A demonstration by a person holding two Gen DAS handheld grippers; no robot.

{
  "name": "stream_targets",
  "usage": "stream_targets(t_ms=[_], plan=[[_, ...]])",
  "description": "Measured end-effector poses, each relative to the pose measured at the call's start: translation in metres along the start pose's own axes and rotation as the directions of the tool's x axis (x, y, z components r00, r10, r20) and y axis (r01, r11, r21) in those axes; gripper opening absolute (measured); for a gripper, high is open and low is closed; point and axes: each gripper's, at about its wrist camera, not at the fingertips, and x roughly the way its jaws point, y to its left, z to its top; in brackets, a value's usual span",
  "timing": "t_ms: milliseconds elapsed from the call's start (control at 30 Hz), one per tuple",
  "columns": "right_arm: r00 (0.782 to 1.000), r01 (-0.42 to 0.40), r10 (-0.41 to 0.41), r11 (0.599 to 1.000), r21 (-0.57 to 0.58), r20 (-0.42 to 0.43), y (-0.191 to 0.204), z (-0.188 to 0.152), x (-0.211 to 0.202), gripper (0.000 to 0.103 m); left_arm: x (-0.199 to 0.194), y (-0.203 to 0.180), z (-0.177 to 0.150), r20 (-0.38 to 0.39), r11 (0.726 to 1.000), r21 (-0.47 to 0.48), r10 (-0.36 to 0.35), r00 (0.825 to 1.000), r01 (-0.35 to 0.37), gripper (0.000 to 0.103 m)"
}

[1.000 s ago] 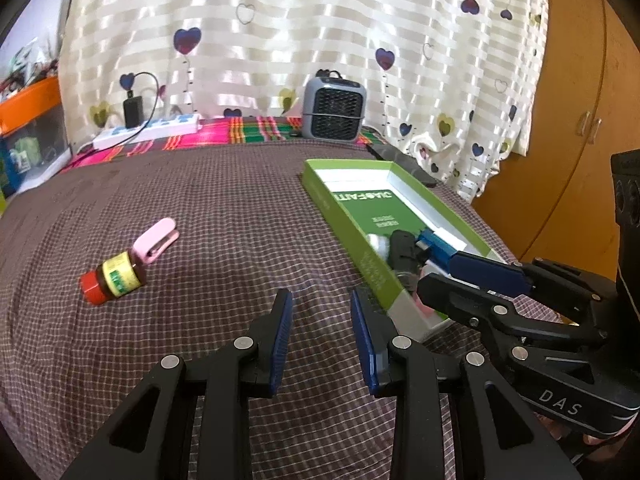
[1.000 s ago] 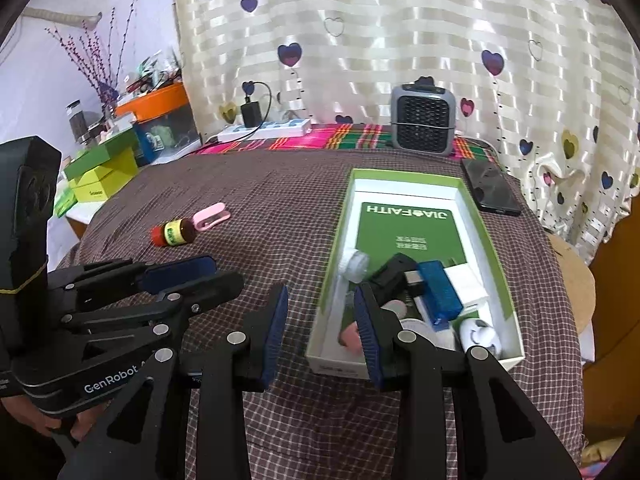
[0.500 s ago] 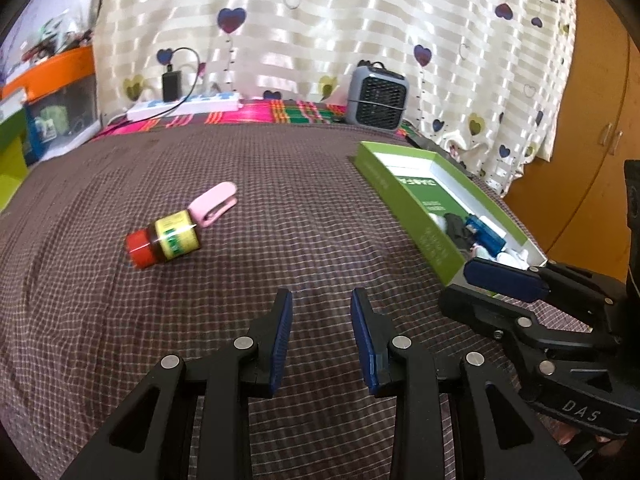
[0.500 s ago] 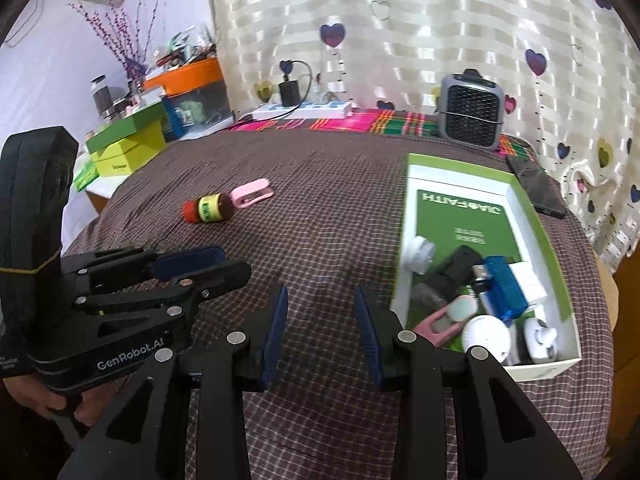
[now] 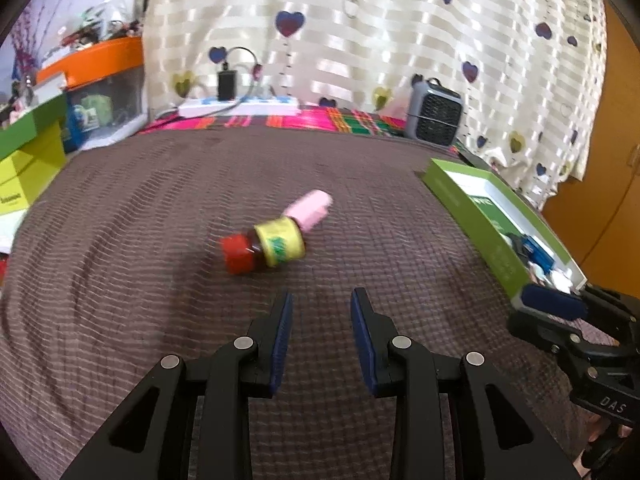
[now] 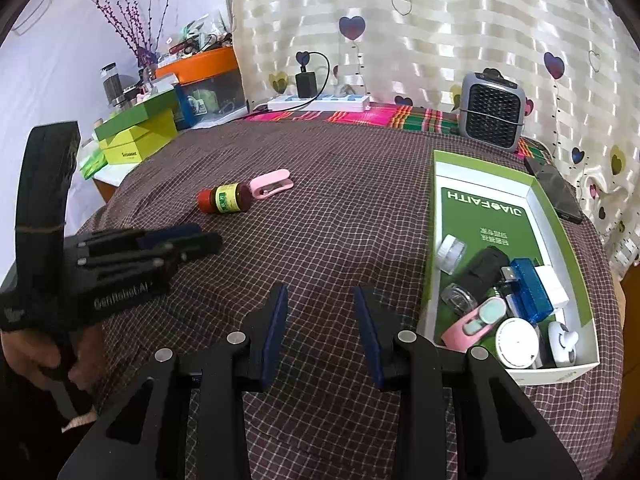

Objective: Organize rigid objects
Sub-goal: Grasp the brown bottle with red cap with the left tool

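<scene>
The left gripper (image 5: 320, 332) is apart and empty, with the small red-capped bottle (image 5: 264, 249) lying at 11 o'clock, touching the pink clip (image 5: 309, 209). It should close across the bottle's body only. The right gripper (image 6: 320, 330) is also apart, and the green box (image 6: 434, 240) lies at its 2 o'clock.

The left gripper (image 5: 321, 338) has swung left, away from the green box (image 5: 476, 216), and now faces the red-capped bottle (image 5: 264, 249) and pink clip (image 5: 309, 209) just ahead of its parted fingers. The right gripper (image 6: 320, 332) has drawn back from over the box (image 6: 430, 264) to the cloth on its left
</scene>
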Motion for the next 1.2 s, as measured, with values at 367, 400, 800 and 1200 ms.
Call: stream_targets(t_ms=[367, 400, 800, 1200], plan=[[1.000, -0.014, 0.014, 1.000, -0.011, -0.022, 0.006, 0.002, 0.014, 0.036, 0.016, 0.032, 0.024, 0.011, 0.999, 0.034, 0.038, 0.999, -0.039, 0.034], [1.000, -0.015, 0.014, 1.000, -0.012, -0.024, 0.006, 0.003, 0.015, 0.036, 0.017, 0.034, 0.027, 0.014, 0.999, 0.040, 0.031, 0.999, -0.032, 0.034], [0.999, -0.017, 0.016, 1.000, -0.011, -0.045, 0.006, 0.003, 0.026, 0.036, 0.056, 0.038, 0.034, -0.100, 0.988, 0.090, -0.115, 0.988, 0.124, 0.040], [0.999, -0.019, 0.018, 1.000, -0.011, -0.049, 0.008, 0.005, 0.032, 0.036, 0.067, 0.026, 0.034, -0.139, 0.993, 0.047, -0.099, 0.985, 0.107, 0.040]])
